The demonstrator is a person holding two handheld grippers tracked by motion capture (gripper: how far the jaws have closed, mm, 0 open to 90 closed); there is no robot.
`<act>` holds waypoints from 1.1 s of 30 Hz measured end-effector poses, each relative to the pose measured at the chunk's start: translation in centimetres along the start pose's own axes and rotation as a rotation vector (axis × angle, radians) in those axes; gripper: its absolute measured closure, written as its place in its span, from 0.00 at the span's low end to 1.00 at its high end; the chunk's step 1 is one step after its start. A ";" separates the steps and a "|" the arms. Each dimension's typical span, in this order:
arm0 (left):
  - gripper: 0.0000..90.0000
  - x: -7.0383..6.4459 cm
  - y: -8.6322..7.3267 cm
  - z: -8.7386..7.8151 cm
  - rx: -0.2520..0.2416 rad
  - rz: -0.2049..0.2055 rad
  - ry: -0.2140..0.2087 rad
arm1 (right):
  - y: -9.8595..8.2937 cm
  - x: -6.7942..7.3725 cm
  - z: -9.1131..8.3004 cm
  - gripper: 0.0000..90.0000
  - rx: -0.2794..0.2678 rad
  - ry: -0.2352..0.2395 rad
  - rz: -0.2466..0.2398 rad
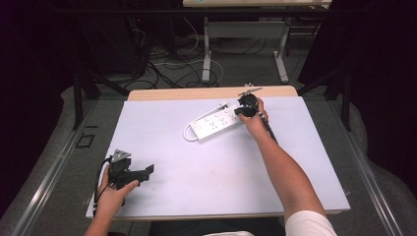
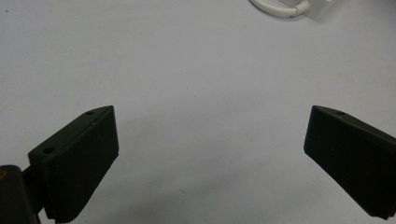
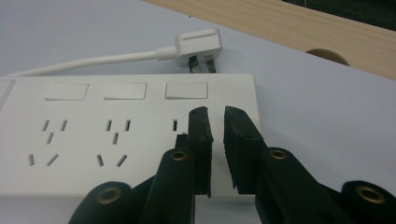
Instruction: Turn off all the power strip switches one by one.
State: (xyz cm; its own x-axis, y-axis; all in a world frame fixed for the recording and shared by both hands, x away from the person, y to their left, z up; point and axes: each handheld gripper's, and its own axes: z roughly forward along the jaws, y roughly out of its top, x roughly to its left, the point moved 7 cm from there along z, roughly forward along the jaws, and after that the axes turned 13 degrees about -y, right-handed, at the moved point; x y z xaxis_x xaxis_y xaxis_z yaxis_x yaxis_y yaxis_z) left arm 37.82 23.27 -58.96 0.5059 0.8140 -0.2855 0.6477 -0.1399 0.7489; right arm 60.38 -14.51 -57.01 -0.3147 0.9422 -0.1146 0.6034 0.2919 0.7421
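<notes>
White power strip (image 1: 215,121) lies on the pale sheet (image 1: 206,167) toward the table's far side, its plug (image 3: 198,46) beside it. The right gripper (image 3: 215,116) hovers over the strip's end socket, jaws nearly closed with nothing between them, hiding part of that socket. The left gripper (image 1: 147,170) rests near the front left, jaws spread wide, empty.

Smooth white plastic power strip (image 3: 126,135) on a matt pale worktop (image 1: 221,167) edged with light wood; claw pads (image 2: 77,175) ribbed black.
</notes>
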 end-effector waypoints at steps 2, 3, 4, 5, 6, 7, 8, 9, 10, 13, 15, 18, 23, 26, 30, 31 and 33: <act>0.04 0.0 0.0 -0.1 0.011 -0.003 -0.002 | -0.2 0.1 -0.3 0.88 0.001 0.019 -0.007; 0.04 0.0 0.0 -0.1 0.011 -0.002 -0.003 | -0.3 0.1 -0.5 0.86 0.003 0.021 -0.008; 0.04 0.0 0.0 -0.1 0.003 0.000 -0.003 | -0.4 0.1 -0.7 0.84 -0.006 0.019 -0.014; 0.04 0.0 0.1 0.0 -0.001 0.003 0.000 | -0.4 0.1 -0.9 0.82 -0.007 0.025 -0.011; 0.04 -0.1 0.1 -0.1 0.007 0.001 -0.001 | -0.6 0.2 -1.0 0.79 -0.001 0.032 -0.016; 0.04 -0.1 0.0 -0.1 0.015 0.002 -0.004 | -0.7 0.2 -1.3 0.77 -0.003 0.030 -0.020; 0.04 -0.1 0.1 0.1 0.002 0.004 0.001 | -0.8 0.3 -1.5 0.74 -0.004 0.029 -0.024; 0.04 -0.1 0.1 0.1 0.005 0.004 0.000 | -0.8 0.3 -1.7 0.69 -0.014 0.029 -0.032; 0.04 -0.1 0.1 0.0 0.015 0.007 -0.002 | -0.9 0.4 -2.0 0.65 -0.021 0.024 -0.039; 0.04 -0.2 0.1 0.1 0.015 0.013 -0.003 | -1.2 0.7 -2.8 0.52 -0.037 0.034 -0.052; 0.04 -0.3 0.2 0.1 0.002 0.012 0.001 | -1.4 0.9 -3.4 0.47 -0.045 0.038 -0.054; 0.04 -0.3 0.2 0.1 0.013 0.021 -0.002 | -2.2 1.1 -4.2 0.39 -0.031 0.041 -0.058; 0.04 -0.4 0.2 0.1 0.027 0.022 0.000 | -3.8 1.2 -5.8 0.37 -0.017 0.048 -0.074; 0.04 -0.4 0.3 0.3 0.007 0.020 0.001 | -4.6 1.2 -6.8 0.32 -0.027 0.064 -0.062; 0.04 -0.5 0.3 0.4 0.004 0.023 0.003 | -5.6 1.2 -8.3 0.19 -0.044 0.084 -0.032; 0.04 -0.5 0.3 0.4 0.005 0.024 0.003 | -5.7 1.2 -8.6 0.17 -0.058 0.078 -0.030; 0.04 -0.6 0.3 0.3 0.021 0.022 0.000 | -6.2 1.1 -9.4 0.14 -0.064 0.083 -0.013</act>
State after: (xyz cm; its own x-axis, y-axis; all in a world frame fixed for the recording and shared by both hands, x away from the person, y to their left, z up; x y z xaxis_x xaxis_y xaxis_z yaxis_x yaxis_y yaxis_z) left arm 37.88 22.62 -58.72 0.5203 0.8105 -0.2691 0.6480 -0.1695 0.7425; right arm 49.41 -16.83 -55.54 -0.3831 0.9209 -0.0713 0.5518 0.2901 0.7819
